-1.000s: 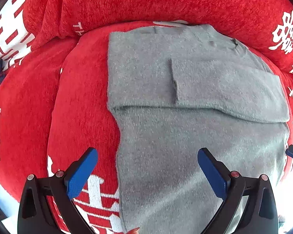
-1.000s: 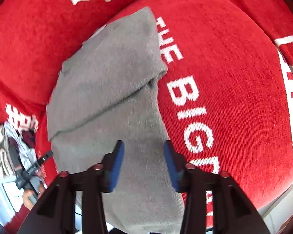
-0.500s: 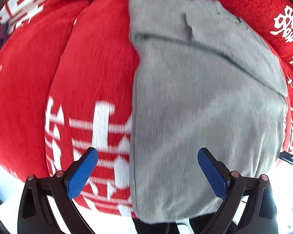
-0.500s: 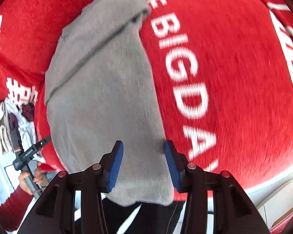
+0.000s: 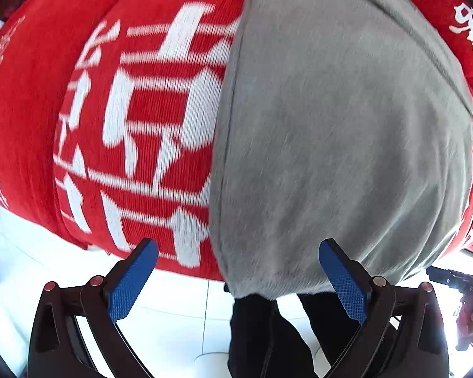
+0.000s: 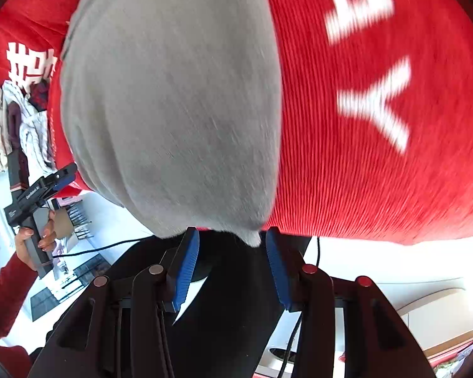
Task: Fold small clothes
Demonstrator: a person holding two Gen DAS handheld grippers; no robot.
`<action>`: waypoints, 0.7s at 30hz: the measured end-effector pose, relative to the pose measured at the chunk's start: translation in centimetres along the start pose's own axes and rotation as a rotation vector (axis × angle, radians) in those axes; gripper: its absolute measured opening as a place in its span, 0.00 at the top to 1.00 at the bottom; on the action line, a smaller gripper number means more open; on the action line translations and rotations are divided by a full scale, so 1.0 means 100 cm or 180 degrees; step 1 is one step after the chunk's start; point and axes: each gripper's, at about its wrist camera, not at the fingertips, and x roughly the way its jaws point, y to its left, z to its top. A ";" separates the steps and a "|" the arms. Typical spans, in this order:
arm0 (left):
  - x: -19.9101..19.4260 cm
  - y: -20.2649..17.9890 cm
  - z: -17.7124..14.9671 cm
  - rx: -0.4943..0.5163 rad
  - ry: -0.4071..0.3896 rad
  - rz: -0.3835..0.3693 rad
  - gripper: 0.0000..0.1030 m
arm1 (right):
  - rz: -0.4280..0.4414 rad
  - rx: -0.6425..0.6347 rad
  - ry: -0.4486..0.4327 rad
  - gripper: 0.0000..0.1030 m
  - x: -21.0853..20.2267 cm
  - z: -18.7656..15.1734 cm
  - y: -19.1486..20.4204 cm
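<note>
A grey knit garment (image 5: 340,132) lies flat on a red cover with white lettering (image 5: 135,119), its near hem hanging just over the front edge. My left gripper (image 5: 236,274) is wide open, its blue pads astride the hem's left corner, not touching it. In the right wrist view the same garment (image 6: 173,100) fills the upper left. My right gripper (image 6: 230,264) is open and narrower, its pads just below the hem's right corner, holding nothing. The left gripper also shows in the right wrist view (image 6: 63,178), held by a hand.
The red cover (image 6: 378,126) drops off at its front edge to a white floor (image 5: 31,252). The person's dark trousers (image 5: 268,330) stand right below the hem. A pile of other clothes (image 6: 12,126) lies at the far left.
Both grippers have pulled back toward the near edge of the surface. The garment's hem, formerly far ahead, now sits at the fingertips. Neither gripper's opening has changed.
</note>
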 end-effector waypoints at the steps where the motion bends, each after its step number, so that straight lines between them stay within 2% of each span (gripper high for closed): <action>1: 0.004 0.003 -0.005 -0.0002 0.0008 -0.0027 0.01 | 0.0012 0.0021 -0.0010 0.53 0.004 -0.002 -0.002; 10: 0.029 0.002 -0.046 0.0083 -0.0090 -0.0367 0.01 | 0.0106 0.0159 -0.0234 0.53 0.032 -0.014 -0.011; 11: 0.034 -0.003 -0.033 0.0080 -0.0098 -0.0394 0.01 | 0.0116 0.0167 -0.0260 0.53 0.035 -0.016 -0.010; 13: 0.039 -0.005 -0.034 0.0066 -0.0116 -0.0456 0.10 | 0.0192 0.0219 -0.0325 0.53 0.039 -0.021 -0.009; 15: 0.043 -0.008 -0.039 0.0075 -0.0160 -0.0479 0.14 | 0.0300 0.0295 -0.0393 0.52 0.042 -0.024 -0.012; 17: 0.044 -0.009 -0.043 0.0092 -0.0176 -0.0466 0.26 | 0.0408 0.0389 -0.0455 0.60 0.044 -0.032 -0.012; 18: 0.043 -0.008 -0.046 0.0108 -0.0180 -0.0476 0.39 | 0.0441 0.0454 -0.0492 0.73 0.042 -0.034 -0.012; 19: 0.043 -0.006 -0.049 0.0138 -0.0167 -0.0542 0.60 | 0.0438 0.0487 -0.0506 0.90 0.039 -0.035 -0.015; 21: 0.040 -0.002 -0.053 0.0245 -0.0119 -0.0699 0.92 | 0.0467 0.0455 -0.0580 0.93 0.032 -0.041 -0.013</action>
